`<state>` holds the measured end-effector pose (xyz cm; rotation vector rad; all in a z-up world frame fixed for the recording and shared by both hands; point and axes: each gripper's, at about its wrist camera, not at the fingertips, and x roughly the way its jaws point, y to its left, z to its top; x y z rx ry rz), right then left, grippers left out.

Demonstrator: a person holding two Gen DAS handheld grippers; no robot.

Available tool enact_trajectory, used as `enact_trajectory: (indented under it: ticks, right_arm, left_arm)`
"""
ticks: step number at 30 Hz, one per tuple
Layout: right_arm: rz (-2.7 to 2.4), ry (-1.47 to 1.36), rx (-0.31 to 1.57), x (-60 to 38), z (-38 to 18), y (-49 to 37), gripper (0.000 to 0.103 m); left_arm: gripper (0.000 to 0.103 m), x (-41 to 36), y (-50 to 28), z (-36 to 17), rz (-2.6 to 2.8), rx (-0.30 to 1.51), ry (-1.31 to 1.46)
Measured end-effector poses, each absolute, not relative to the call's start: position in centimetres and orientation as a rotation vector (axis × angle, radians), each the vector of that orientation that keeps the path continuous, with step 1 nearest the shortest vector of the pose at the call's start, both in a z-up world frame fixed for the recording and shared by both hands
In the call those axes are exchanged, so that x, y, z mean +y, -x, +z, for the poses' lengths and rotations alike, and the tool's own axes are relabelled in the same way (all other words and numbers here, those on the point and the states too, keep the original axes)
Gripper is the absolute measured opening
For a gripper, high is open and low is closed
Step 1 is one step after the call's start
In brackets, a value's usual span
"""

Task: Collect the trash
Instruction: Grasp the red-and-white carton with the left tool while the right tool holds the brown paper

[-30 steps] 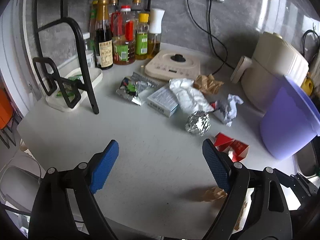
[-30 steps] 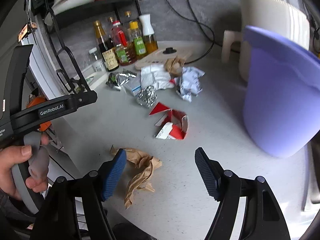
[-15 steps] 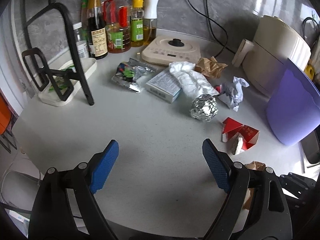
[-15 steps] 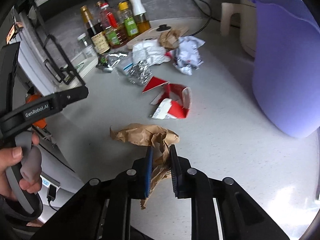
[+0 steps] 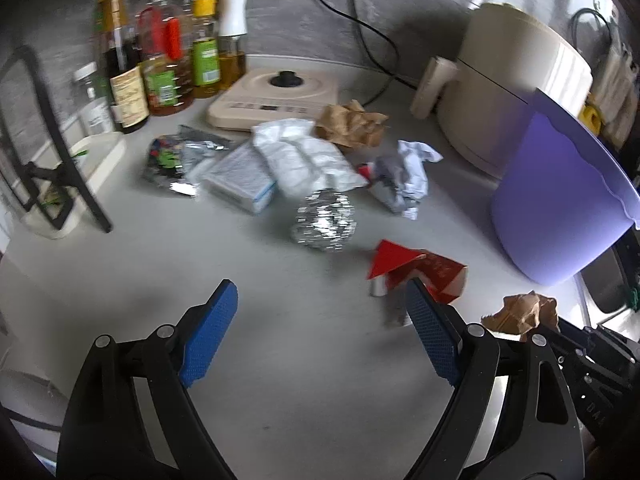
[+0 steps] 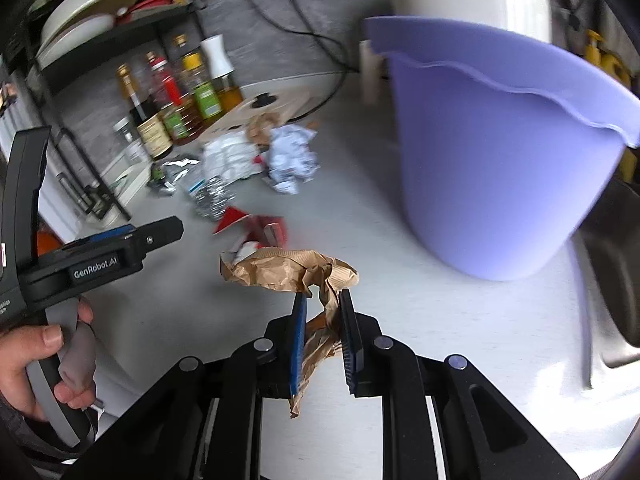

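Note:
My right gripper [image 6: 323, 300] is shut on a crumpled brown paper [image 6: 288, 270] and holds it above the counter, left of the purple bin [image 6: 492, 184]. The paper also shows in the left wrist view [image 5: 524, 312] at lower right. My left gripper [image 5: 320, 300] is open and empty over the counter, short of a torn red carton [image 5: 424, 270] and a foil ball [image 5: 326, 222]. Farther back lie a white plastic wrap [image 5: 304, 160], a small box [image 5: 240, 178], a foil snack bag [image 5: 176, 156], crumpled white paper [image 5: 404, 176] and another brown paper [image 5: 352, 124].
Sauce bottles [image 5: 160, 60] stand at the back left beside a black rack [image 5: 60, 160]. A beige scale [image 5: 276, 96] and a cream appliance [image 5: 516, 92] stand at the back. The purple bin [image 5: 560, 208] stands at the right, next to a sink edge [image 5: 608, 292].
My right gripper closed on the brown paper and lifted it off the counter toward the purple bin. My left gripper moved forward toward the trash pile, still open.

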<state>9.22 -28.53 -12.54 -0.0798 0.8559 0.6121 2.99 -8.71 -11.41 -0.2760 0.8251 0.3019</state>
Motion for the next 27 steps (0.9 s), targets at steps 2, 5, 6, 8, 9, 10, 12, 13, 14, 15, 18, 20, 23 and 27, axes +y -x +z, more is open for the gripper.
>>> enact_trajectory:
  ticks: [2, 5, 6, 8, 9, 10, 12, 13, 14, 15, 18, 20, 23, 27]
  right_arm:
    - [0.586, 0.07, 0.853, -29.5, -12.5, -9.5, 0.016]
    - [0.549, 0.057, 0.855, -30.6, -12.6, -10.0, 0.016]
    - [0.538, 0.052, 0.856, -31.0, -12.6, -10.1, 0.016]
    - [0.517, 0.043, 0.857, -31.6, -12.7, -10.2, 0.016]
    - [0.508, 0.039, 0.857, -31.9, -12.7, -10.2, 0.016]
    - [0.501, 0.037, 0.857, -32.0, -12.8, -10.2, 0.016]
    - [0.483, 0.033, 0.859, -32.6, -13.0, -10.1, 0.016]
    - [0.475, 0.032, 0.86, -32.7, -13.0, -10.1, 0.016]
    - [0.464, 0.03, 0.862, -32.9, -13.1, -10.1, 0.016]
    - [0.453, 0.026, 0.864, -33.2, -13.1, -10.2, 0.016]
    - [0.426, 0.017, 0.868, -33.7, -13.2, -10.3, 0.016]
    - [0.409, 0.012, 0.87, -34.2, -13.3, -10.3, 0.016]
    - [0.388, 0.008, 0.873, -34.7, -13.4, -10.3, 0.016]
    - [0.376, 0.0, 0.876, -35.1, -13.6, -10.3, 0.017]
  left_arm:
    - [0.085, -9.3, -3.6, -11.5, 0.28, 0.829, 0.267]
    - [0.085, -10.2, -4.6, -11.6, 0.246, 0.832, 0.256]
    - [0.085, -10.5, -4.9, -11.6, 0.238, 0.833, 0.252]
    - [0.085, -10.9, -5.5, -11.8, 0.223, 0.838, 0.246]
    - [0.085, -11.0, -5.8, -12.0, 0.215, 0.842, 0.246]
    - [0.085, -11.2, -6.1, -12.1, 0.207, 0.847, 0.245]
    - [0.085, -11.7, -6.8, -12.4, 0.188, 0.858, 0.235]
    - [0.085, -12.0, -7.2, -12.6, 0.178, 0.863, 0.23]
    - [0.085, -12.2, -7.5, -12.6, 0.169, 0.866, 0.229]
    - [0.085, -12.4, -7.8, -12.7, 0.16, 0.869, 0.228]
    - [0.085, -13.1, -8.8, -13.1, 0.139, 0.879, 0.212]
    - [0.085, -13.6, -9.5, -13.5, 0.13, 0.895, 0.202]
    - [0.085, -13.7, -10.2, -14.1, 0.134, 0.908, 0.196]
    - [0.085, -13.2, -10.0, -13.8, 0.159, 0.894, 0.201]
